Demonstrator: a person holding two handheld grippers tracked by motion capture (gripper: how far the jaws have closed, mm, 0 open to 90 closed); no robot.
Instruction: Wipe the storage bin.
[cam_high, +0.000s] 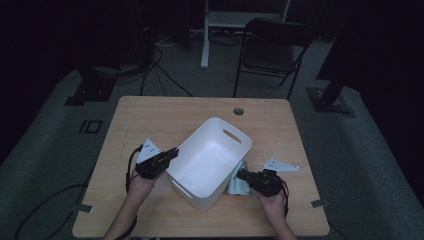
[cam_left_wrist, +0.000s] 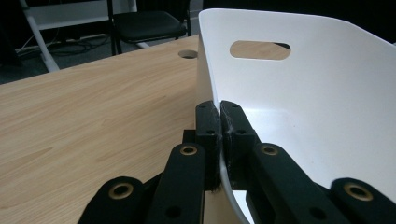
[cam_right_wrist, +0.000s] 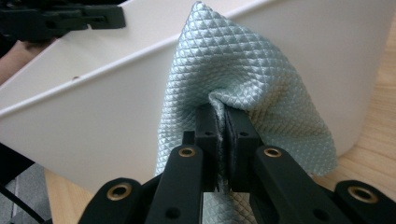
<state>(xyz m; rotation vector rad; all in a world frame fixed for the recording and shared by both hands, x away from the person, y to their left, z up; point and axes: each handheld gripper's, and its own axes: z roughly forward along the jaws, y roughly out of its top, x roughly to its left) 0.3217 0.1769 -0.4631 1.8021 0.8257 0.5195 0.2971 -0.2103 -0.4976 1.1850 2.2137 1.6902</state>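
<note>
A white plastic tub (cam_high: 210, 162) sat at the middle of the wooden worktop (cam_high: 150, 112), turned at an angle so that one corner pointed toward the person. It had a slot handle in its far end wall and another in the near one.

The left hand-held gripper (cam_high: 172, 151) was clamped on the tub's left rim; in the left gripper view its two black jaws stood pressed together with the thin white wall (cam_left_wrist: 219, 100) between them, one jaw outside and one inside the tub.

The right hand-held gripper (cam_high: 241, 174) was at the tub's right side, closed on a pale blue-green cloth (cam_high: 239, 181). In the right gripper view the jaws pinched a fold of the quilted cloth (cam_right_wrist: 243, 70), which bunched at the pinch and spread upward against the tub's outer wall (cam_right_wrist: 107, 112), with its top edge reaching about to the rim. In the high view the cloth lay just beside the tub, between its wall and the right hand (cam_high: 272, 197).

A folding chair (cam_high: 272, 47) stood on the floor beyond the worktop.
</note>
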